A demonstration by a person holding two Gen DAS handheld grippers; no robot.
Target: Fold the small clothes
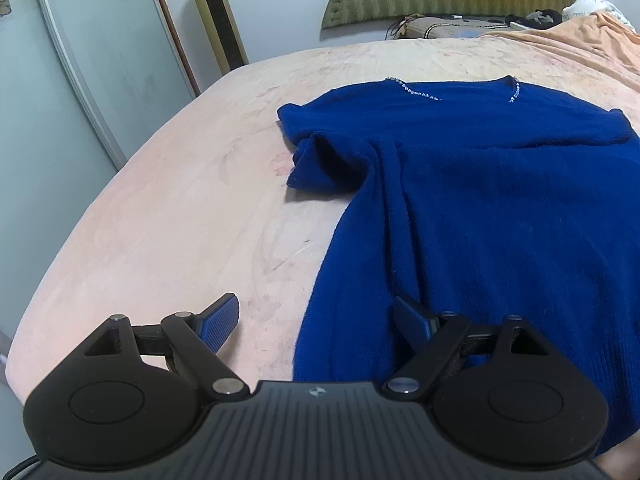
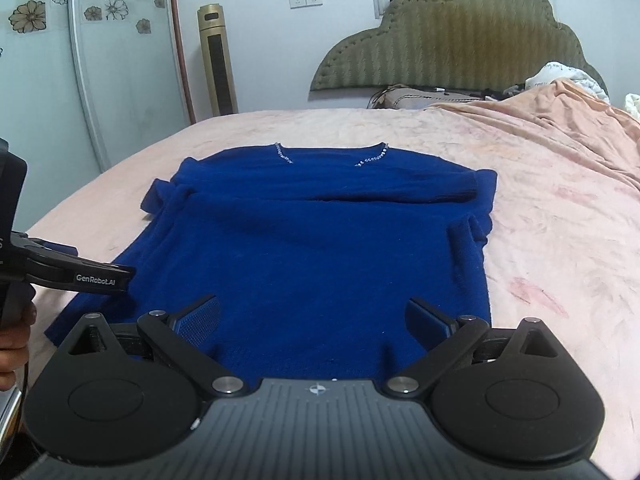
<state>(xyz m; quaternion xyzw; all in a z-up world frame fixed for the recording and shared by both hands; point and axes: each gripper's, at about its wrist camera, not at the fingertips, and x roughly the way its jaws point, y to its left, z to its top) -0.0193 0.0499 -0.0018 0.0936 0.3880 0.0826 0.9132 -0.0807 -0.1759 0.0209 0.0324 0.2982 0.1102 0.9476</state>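
Note:
A royal blue knit sweater (image 2: 316, 240) with a beaded neckline lies flat on the pink bed (image 2: 560, 240), hem toward me, both sleeves folded across the chest. It also shows in the left wrist view (image 1: 480, 208). My left gripper (image 1: 316, 316) is open and empty, straddling the sweater's left hem edge, its left finger over bare sheet. It appears from the side in the right wrist view (image 2: 100, 278). My right gripper (image 2: 316, 316) is open and empty over the hem's middle-right.
The bed's left edge (image 1: 60, 248) drops off beside a flower-printed wardrobe door (image 1: 80, 60) and a gold tower fan (image 2: 218, 60). A green padded headboard (image 2: 460, 40), pillows and bunched bedding (image 2: 560, 80) lie at the far end.

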